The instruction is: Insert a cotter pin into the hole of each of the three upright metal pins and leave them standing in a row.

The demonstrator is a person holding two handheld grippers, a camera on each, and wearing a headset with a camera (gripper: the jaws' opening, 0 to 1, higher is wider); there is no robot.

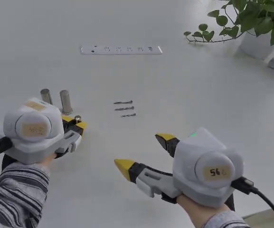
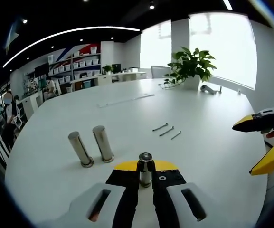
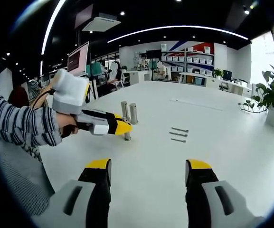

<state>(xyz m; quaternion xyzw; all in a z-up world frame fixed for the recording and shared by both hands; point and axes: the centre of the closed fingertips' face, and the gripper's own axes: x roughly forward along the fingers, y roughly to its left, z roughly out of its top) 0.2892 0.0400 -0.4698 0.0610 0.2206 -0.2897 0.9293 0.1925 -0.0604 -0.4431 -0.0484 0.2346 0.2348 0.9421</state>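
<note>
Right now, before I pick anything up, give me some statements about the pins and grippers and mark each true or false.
1. The left gripper is shut on a metal pin. True.
2. The right gripper holds a cotter pin. False: it is open and empty.
3. Two other metal pins stand upright on the table. True.
4. One cotter pin is already inserted. False: all three cotter pins lie loose on the table.

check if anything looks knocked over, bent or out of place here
Nothing stands out. Two metal pins stand upright side by side, the third pin is held upright in the shut left gripper, and the three cotter pins lie in a tidy parallel row on the table.
</note>
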